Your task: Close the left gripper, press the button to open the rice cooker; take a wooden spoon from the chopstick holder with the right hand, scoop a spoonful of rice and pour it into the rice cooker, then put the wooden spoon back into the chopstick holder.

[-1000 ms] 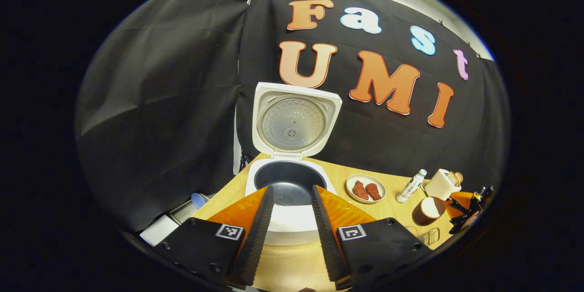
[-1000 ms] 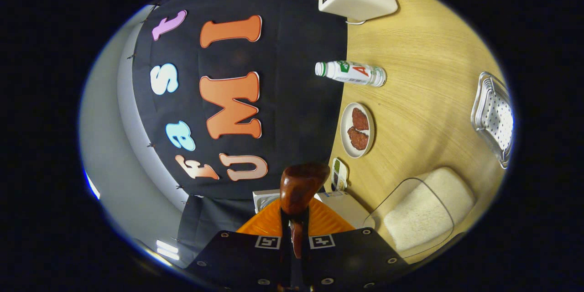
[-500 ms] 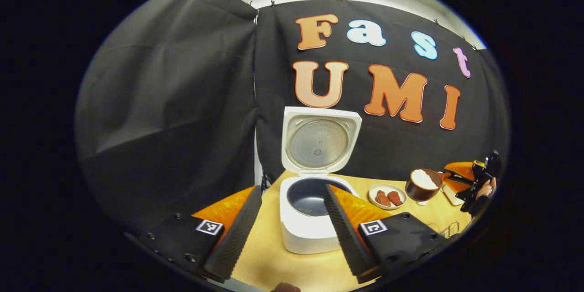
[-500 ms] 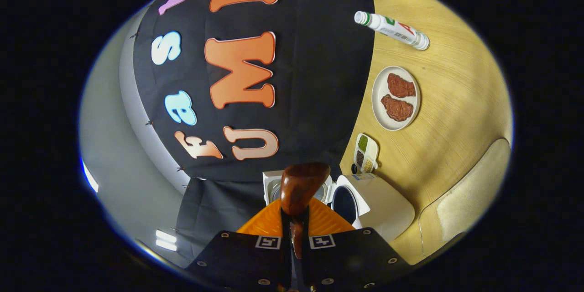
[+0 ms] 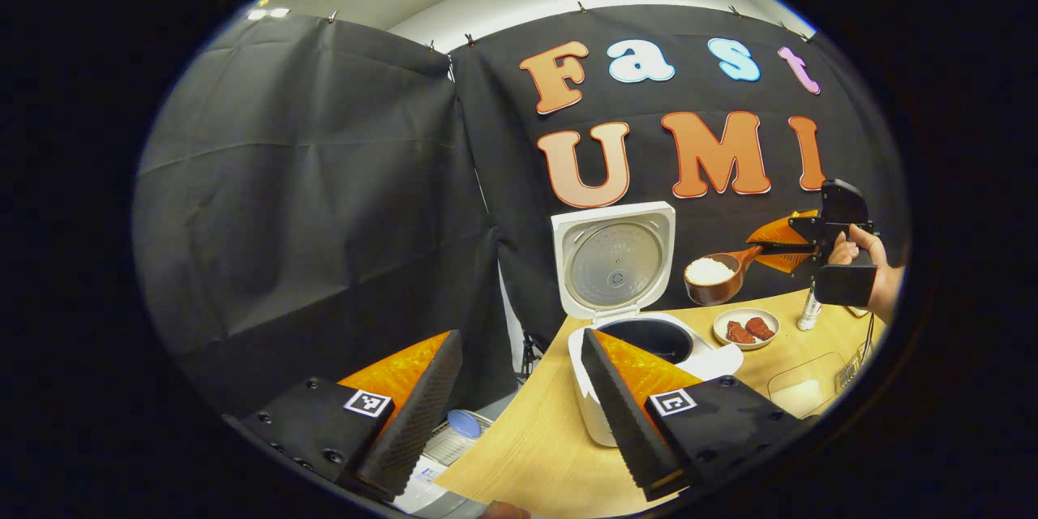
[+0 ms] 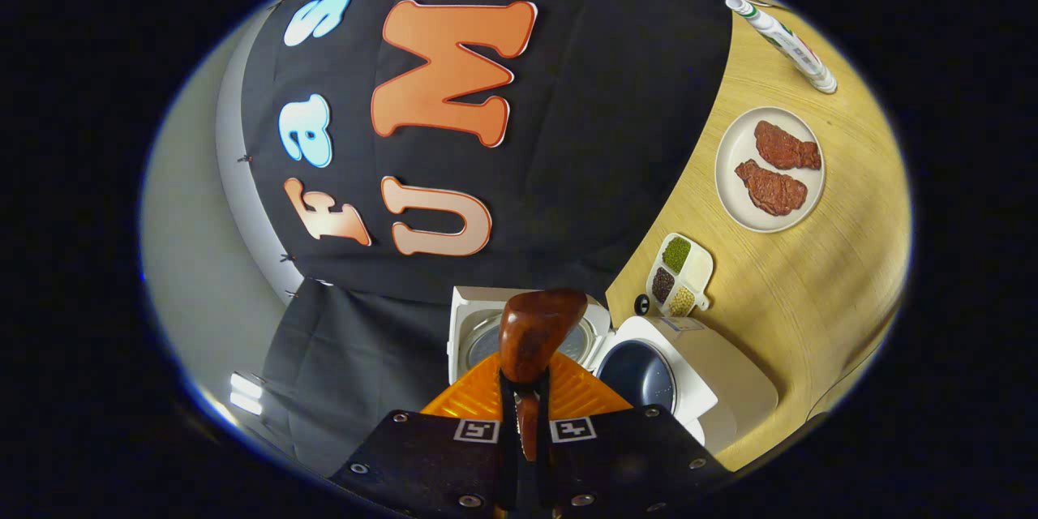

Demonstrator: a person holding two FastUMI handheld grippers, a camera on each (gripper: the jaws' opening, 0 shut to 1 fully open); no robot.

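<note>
The white rice cooker [image 5: 600, 401] stands on the wooden table with its lid [image 5: 614, 259] raised and its dark inner pot [image 5: 649, 338] bare. My left gripper [image 5: 519, 336] is open and holds nothing, back from the cooker and to its left. In the left gripper view the wooden spoon [image 5: 714, 276], heaped with white rice, hangs level above and right of the pot, with the right gripper [image 5: 770, 247] shut on its handle. In the right gripper view the spoon's bowl [image 6: 535, 328] shows from behind, above the right gripper [image 6: 525, 389], with the cooker [image 6: 714, 389] below and to the right.
A plate with two pieces of meat [image 5: 746, 329] and a bottle [image 5: 808, 310] stand right of the cooker. A clear container of rice [image 5: 807, 391] sits near the table's front right. A small divided dish [image 6: 679, 276] lies behind the cooker. A hand [image 5: 868, 259] holds the right gripper.
My left gripper has drawn back and to the left, away from the cooker. The right gripper has lifted the rice-filled spoon and carried it toward the open cooker.
</note>
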